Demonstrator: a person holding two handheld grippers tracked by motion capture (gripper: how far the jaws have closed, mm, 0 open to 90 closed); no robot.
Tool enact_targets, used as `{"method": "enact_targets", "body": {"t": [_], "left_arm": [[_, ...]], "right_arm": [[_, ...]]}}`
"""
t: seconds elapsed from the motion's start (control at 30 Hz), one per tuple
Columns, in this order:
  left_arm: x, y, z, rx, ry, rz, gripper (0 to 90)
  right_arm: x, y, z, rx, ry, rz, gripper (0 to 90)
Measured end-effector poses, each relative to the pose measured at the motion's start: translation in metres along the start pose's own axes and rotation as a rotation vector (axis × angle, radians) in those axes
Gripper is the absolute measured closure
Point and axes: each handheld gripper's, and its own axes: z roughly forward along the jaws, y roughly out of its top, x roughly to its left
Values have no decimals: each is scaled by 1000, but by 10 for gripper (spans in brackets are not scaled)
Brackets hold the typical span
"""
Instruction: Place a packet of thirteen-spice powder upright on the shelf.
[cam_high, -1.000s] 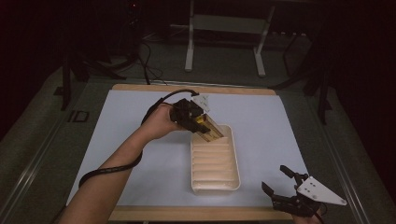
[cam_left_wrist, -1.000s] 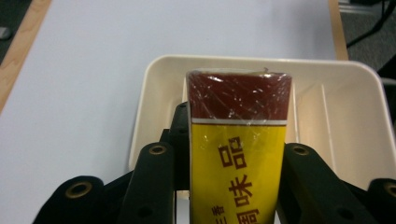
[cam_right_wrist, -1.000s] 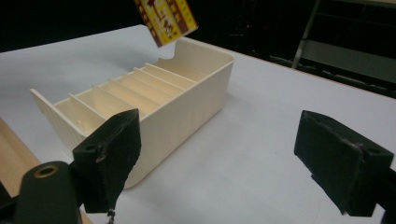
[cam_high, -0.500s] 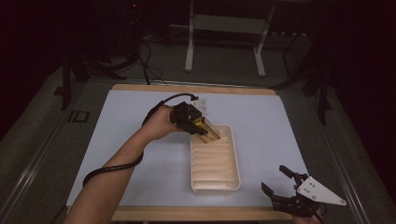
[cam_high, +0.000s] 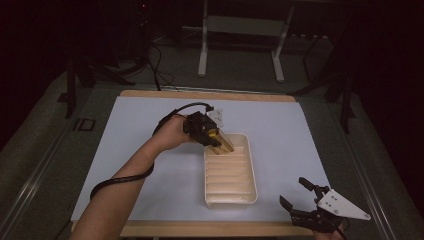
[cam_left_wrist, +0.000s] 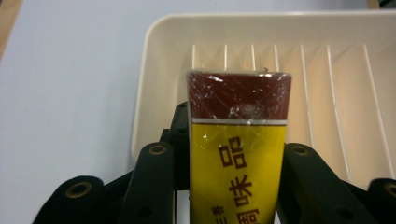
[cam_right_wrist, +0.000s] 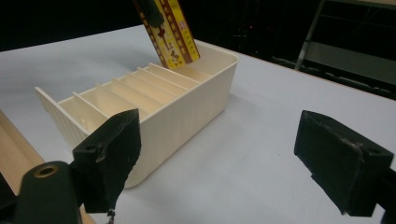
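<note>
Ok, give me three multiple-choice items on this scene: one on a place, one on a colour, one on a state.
1. Where is the packet?
A. over the tray's far end
B. flat on the mat
C. between the right gripper's jaws

2. What colour is the tray?
A. blue
B. cream
C. black

3. How does the right gripper stand?
A. shut on the packet
B. shut on the tray
C. open, holding nothing

Key:
1. A: the left gripper holds the packet tilted over the tray's far end.
2. B: its walls and ribs are cream against the pale blue mat.
3. C: its jaws stand wide apart near the table's front edge with nothing between them.
</note>
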Motion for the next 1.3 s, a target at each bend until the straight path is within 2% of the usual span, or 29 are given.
{"method": "enact_targets", "body": {"t": [0.1,0.33,0.63,0.87,1.07,1.3], "left_arm": [[0,0,6,33,-4,13,685],[1,0,16,64,-8,10,683],[4,10,32,141,-32,27,680],[10,17,40,147,-60,23,676],[12,20,47,138,-77,-6,672],[13,24,59,160,-84,10,675]], "right_arm": [[0,0,0,0,-1,-2,147],[0,0,0,0,-1,1,147],[-1,0,0,1,2,3,147],[-2,-1,0,1,6,10,147],[-2,-1,0,2,8,12,147],[-2,-1,1,6,5,8,147]]}}
